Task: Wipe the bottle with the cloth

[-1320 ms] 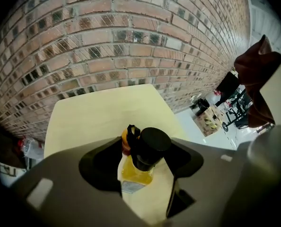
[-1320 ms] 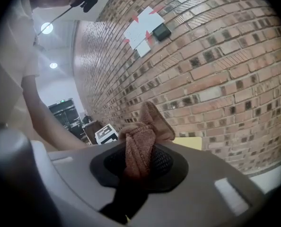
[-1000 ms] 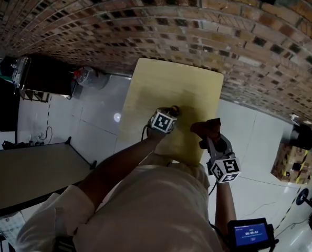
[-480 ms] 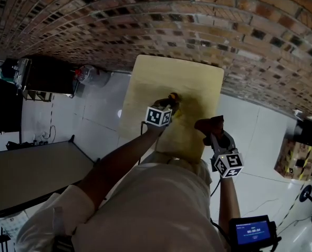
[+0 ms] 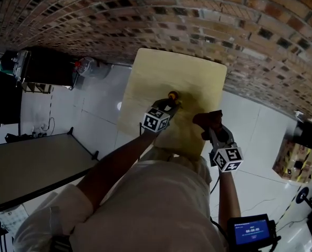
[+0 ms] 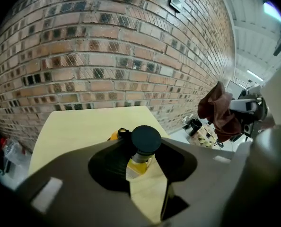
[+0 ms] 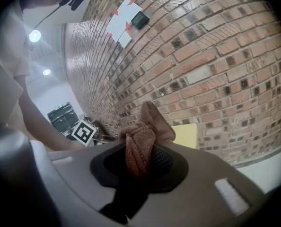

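One pale yellow bench (image 5: pixel 198 77) stands against a brick wall (image 5: pixel 145 20) on a white floor (image 5: pixel 95 112). The left tongs (image 5: pixel 168 103), having just been closing, pinch the black-capped bottle (image 6: pixel 145 140) by its neck over the bench. The right tongs (image 5: pixel 210 129) clamp the reddish cloth (image 7: pixel 139 148) nearby. Since a second ago, the bottle's top shows farther beyond the left marker cube.
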### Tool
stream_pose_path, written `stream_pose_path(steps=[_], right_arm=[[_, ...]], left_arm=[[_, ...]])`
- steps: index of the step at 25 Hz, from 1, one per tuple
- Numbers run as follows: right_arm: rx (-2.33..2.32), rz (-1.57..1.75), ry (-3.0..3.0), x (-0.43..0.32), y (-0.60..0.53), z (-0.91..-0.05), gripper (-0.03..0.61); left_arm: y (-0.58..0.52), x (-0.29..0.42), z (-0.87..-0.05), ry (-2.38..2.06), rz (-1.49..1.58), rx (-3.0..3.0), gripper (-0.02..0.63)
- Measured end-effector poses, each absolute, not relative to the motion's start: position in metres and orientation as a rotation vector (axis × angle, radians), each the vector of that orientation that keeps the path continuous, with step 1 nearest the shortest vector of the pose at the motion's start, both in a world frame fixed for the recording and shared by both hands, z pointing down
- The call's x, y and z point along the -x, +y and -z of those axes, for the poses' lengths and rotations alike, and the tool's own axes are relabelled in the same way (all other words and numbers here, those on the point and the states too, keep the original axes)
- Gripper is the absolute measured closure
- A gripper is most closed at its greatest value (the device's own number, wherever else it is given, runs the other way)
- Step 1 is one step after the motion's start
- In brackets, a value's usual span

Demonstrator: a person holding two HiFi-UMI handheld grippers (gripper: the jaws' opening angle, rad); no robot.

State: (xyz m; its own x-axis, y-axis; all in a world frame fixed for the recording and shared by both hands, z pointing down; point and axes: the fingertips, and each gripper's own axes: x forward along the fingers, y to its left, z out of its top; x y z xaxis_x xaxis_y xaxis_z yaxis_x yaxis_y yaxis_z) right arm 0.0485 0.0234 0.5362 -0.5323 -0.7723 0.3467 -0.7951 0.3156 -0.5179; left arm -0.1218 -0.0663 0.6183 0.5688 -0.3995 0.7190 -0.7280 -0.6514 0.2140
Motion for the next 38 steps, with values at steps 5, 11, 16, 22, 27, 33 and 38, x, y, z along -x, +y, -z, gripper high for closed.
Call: stream_pose_path(steps=[5,11,16,22,27,33,38], right_arm=[[-1.437,-1.102,-2.588,-0.019,-0.005,-0.548,0.503],[-1.361,-1.230,-2.629,0.031,-0.041,-0.564,0.503],[-1.292,-1.345,-2.597,0.071,-0.053,-0.593,0.503],[-1.227,-1.494,-2.560,0.086,-0.056,-0.624,0.508],[-1.183,-1.370,-2.479,0.098,-0.049,-0.658,0.511],[-1.185,-1.395,-2.245,0.095,-0.038,-0.726,0.512],[-1.063,-1.521,-2.073,0.101,-0.024,-0.772,0.512]], left_arm=[[-0.064,0.119,-0.621,-0.849,-0.922,-2.312,0.434],[-0.045,0.111,-0.619,-0.813,-0.945,-2.393,0.433],[-0.042,0.114,-0.622,-0.787,-0.960,-2.423,0.433],[-0.045,0.111,-0.620,-0.769,-0.966,-2.445,0.434],[-0.044,0.114,-0.616,-0.789,-0.937,-2.456,0.436],[-0.044,0.112,-0.616,-0.783,-0.913,-2.474,0.436],[-0.043,0.116,-0.614,-0.781,-0.894,-2.503,0.436]])
